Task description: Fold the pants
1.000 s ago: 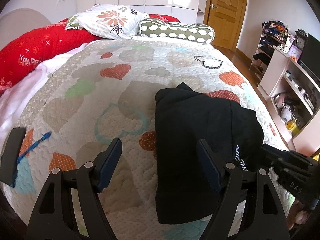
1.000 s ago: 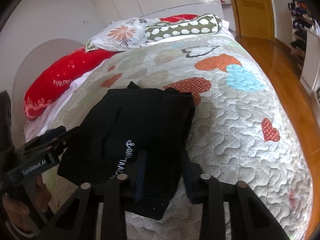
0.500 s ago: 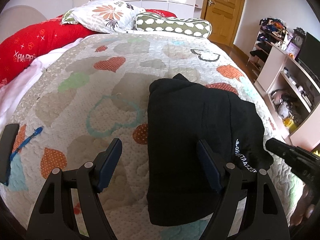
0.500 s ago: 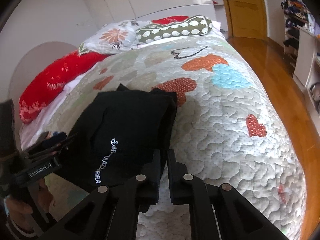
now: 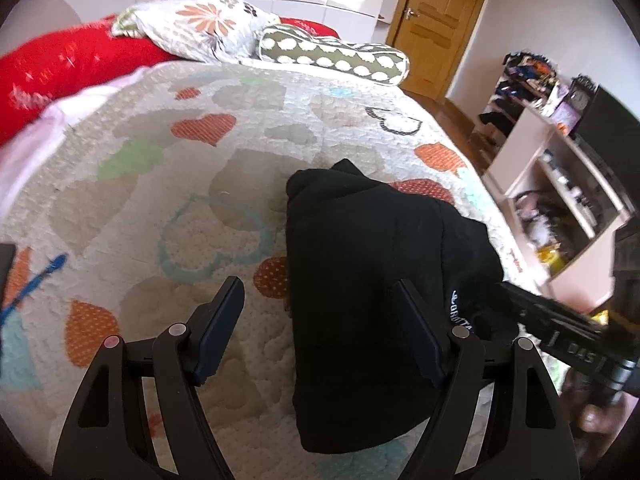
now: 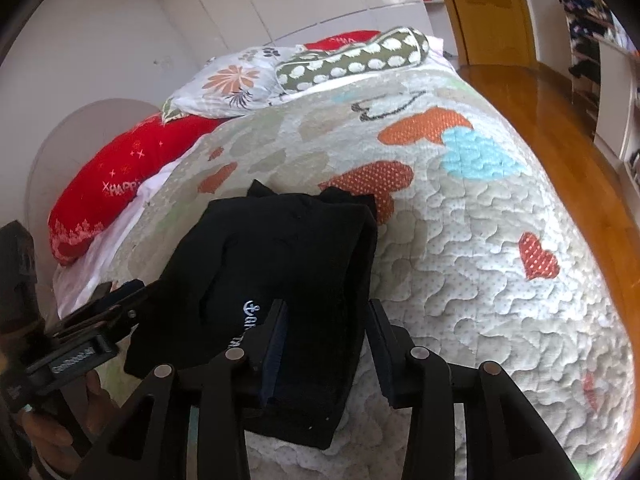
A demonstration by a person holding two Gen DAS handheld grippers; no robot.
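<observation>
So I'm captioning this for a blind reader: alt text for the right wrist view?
Black folded pants lie on a heart-patterned quilt, their near edge between the opening jaws of the right claw. Pillows sit at the bed's far end.

Folded black fabric pants (image 5: 360,288) with white lettering lie on the quilted heart-patterned bedspread (image 5: 192,184), from centre toward 5 o'clock; the left gripper (image 5: 320,328) at 6 o'clock stands wide apart, its right finger over the pants' edge; the right gripper (image 5: 568,340) enters at 4 o'clock, its jaws opening; a wooden door (image 5: 440,28) stands at 1 o'clock.
</observation>
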